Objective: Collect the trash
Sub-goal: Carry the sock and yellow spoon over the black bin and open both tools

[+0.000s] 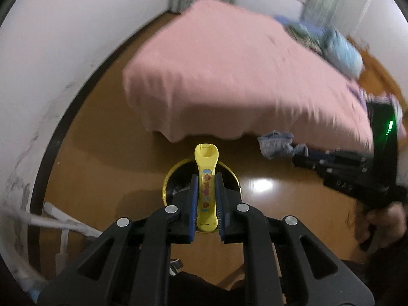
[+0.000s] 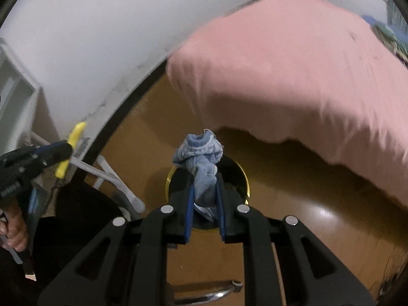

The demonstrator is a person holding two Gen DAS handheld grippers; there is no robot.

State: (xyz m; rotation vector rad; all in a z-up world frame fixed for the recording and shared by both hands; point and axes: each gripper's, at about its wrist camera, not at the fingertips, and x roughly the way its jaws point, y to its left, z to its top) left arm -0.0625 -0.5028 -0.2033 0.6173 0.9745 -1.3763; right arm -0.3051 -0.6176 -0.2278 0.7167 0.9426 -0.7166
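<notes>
My left gripper (image 1: 206,178) is shut on a flat yellow plastic piece (image 1: 206,176) with coloured stickers, and holds it above a round bin (image 1: 165,181) with a gold rim and a dark inside. In the right wrist view my right gripper (image 2: 205,178) is shut on a crumpled blue cloth (image 2: 200,158) over the same bin (image 2: 245,176). Each gripper shows in the other's view: the right one (image 1: 295,156) with its cloth (image 1: 275,142) at the right, the left one (image 2: 68,150) with the yellow piece (image 2: 72,137) at the far left.
A bed with a pink sheet (image 1: 229,71) stands close behind the bin on a brown wooden floor (image 1: 102,140). Blue and patterned bedding (image 1: 341,48) lies at its far end. White wall with a dark skirting (image 1: 48,153) runs along the left; white pipes (image 2: 112,178) lie by it.
</notes>
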